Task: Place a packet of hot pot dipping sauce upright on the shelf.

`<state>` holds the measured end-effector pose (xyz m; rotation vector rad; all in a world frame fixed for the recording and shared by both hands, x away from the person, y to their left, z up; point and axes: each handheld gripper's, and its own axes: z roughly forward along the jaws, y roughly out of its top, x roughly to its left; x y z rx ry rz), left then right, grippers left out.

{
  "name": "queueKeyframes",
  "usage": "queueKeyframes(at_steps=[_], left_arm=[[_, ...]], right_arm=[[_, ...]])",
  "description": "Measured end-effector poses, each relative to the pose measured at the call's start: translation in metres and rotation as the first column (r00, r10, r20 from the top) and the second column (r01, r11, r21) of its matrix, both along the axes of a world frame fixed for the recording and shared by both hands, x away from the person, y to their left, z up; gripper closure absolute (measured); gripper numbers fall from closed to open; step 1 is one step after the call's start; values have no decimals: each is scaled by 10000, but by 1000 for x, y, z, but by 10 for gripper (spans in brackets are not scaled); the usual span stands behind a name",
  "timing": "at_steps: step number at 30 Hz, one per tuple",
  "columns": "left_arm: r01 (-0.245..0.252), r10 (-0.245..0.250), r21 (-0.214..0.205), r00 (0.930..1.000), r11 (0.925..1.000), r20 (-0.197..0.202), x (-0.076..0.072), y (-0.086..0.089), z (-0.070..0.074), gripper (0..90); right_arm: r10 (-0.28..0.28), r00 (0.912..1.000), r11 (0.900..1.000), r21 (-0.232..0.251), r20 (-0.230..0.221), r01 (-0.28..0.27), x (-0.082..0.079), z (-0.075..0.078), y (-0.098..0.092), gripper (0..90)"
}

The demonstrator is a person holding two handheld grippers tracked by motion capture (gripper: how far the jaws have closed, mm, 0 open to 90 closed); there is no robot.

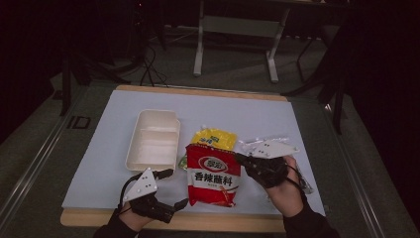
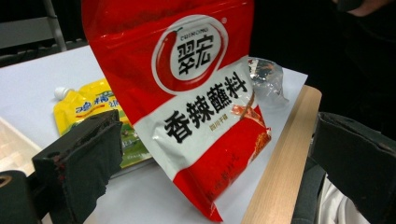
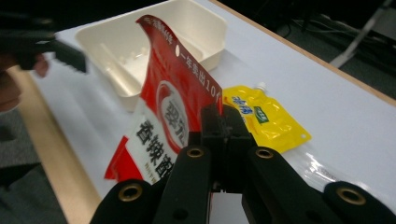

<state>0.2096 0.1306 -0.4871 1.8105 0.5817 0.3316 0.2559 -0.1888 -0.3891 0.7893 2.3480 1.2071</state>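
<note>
- Two grippers work at the near edge of a pale blue table top (image 1: pixel 109 148), one in each of the person's hands.
- Farthest left, the left gripper (image 1: pixel 168 188) sits low over the wooden front edge, its jaws spread wide apart with nothing between them; in the left gripper view the two black jaws stand at either side of the frame and the pouch stands ahead of them, untouched.
- Just beyond that gripper and a little to its left lies a white tray (image 1: pixel 153 139), a shallow two-part container, open side up.
- Between the two grippers is the red pouch (image 1: pixel 213 173), a sauce packet with a white band of printed characters. Its top edge is lifted off the table and its bottom corner sits near the wooden edge (image 2: pixel 280 172).
- Behind the red pouch lies a yellow pouch (image 1: pixel 215 139) with a small spout, flat on the table; the red pouch overlaps its near end.
- Next comes the right gripper (image 1: pixel 238 157), its jaws pressed together on the upper right corner of the red pouch; the right gripper view shows the closed jaws pinching that edge.
- Under and just past the right gripper lies a clear plastic bag (image 1: pixel 262 144), crumpled on the table.
</note>
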Motion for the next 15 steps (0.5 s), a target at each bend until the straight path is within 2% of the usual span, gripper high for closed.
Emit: queueKeyframes(at_steps=[5,9,11,13,15], left_arm=[[-141,141,70,9999,9999,13,12,-1,5,54],[-315,324,162,9977,9994,-601,26,0,5,62],[-137,146,121,9970,9998,-757,30,-1,4,103],[-12,32,335,9983,9994,-586,31,-5,2,139],[172,-156,260,9980,9995,-611,34,-9,-1,164]], right_arm=[[637,9975,9980,36,298,-639,-16,9,6,900],[1046,9933,9944,91,494,-1052,-26,15,10,900],[1211,9912,9925,98,541,-1218,-30,17,12,900],[1362,9888,9906,34,612,-1366,-34,18,13,900],[1525,9866,9882,86,573,-1532,-37,19,14,900]])
